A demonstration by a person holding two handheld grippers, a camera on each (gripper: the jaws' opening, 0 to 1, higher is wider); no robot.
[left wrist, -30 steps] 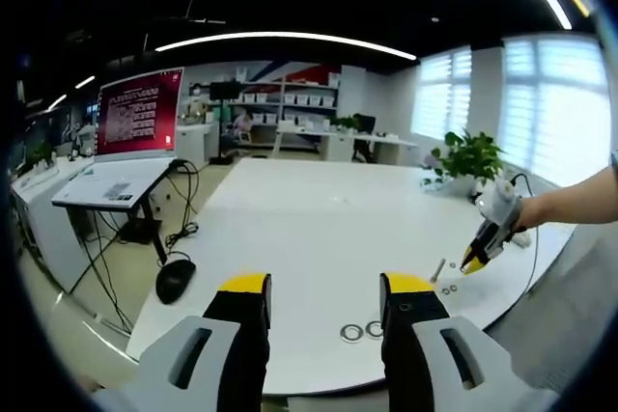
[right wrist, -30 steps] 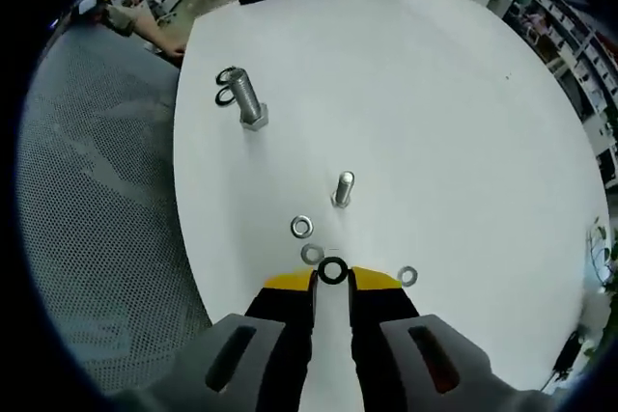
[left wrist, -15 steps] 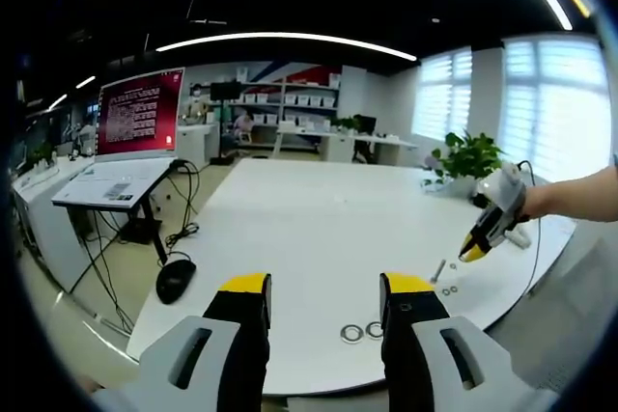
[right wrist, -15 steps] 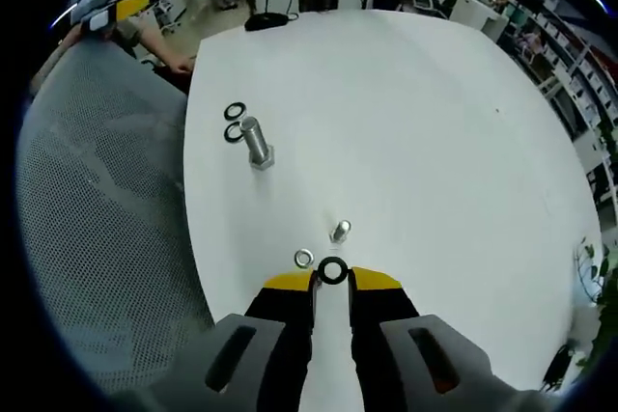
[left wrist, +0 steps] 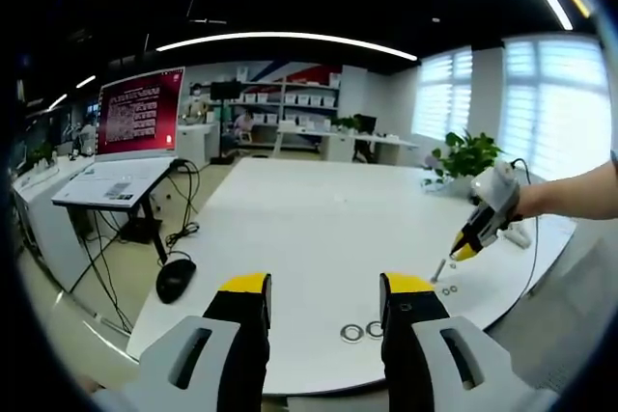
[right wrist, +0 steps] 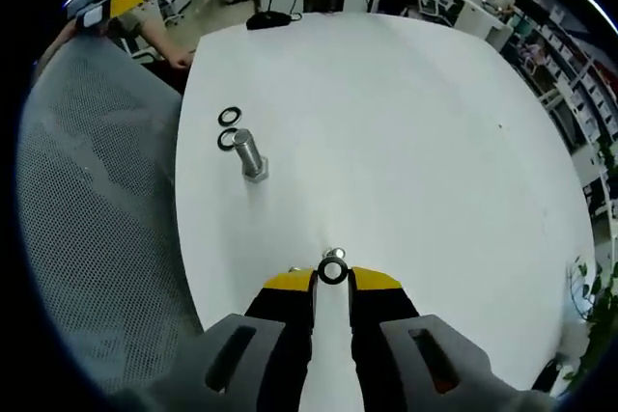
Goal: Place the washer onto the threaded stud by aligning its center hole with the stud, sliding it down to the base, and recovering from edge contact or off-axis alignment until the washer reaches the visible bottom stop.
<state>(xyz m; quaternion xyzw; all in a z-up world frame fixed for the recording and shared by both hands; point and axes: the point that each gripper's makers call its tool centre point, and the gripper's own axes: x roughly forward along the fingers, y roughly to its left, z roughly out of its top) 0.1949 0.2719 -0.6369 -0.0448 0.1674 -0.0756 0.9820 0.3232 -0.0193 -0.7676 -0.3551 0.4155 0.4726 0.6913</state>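
— What is the right hand-held gripper [right wrist: 332, 280] doing?

— Its jaws are clenched on a dark washer [right wrist: 333, 272], pinched flat between the yellow tips. Just beyond the tips, the top of the threaded stud [right wrist: 333, 256] peeks out from behind the washer, standing on the white counter [right wrist: 406, 132]. Whether the washer touches the stud, I cannot tell.

— What lies farther out from it?

— Well ahead and to the left stands a larger bolt [right wrist: 249, 153], with two dark rings [right wrist: 230, 116] lying just past it, near the counter's edge.

— And the left hand-held gripper [left wrist: 323, 288]?

— Its jaws are spread apart with nothing between them. Past them, near the counter's front edge, a ring [left wrist: 351, 333] lies flat, with a second one beside it, partly hidden by the right jaw. Farther right, the right hand-held gripper [left wrist: 463, 250] comes in, held by a person's hand [left wrist: 526, 206], its tip just over the small stud [left wrist: 437, 270]. A loose washer [left wrist: 449, 289] lies by the stud's base.
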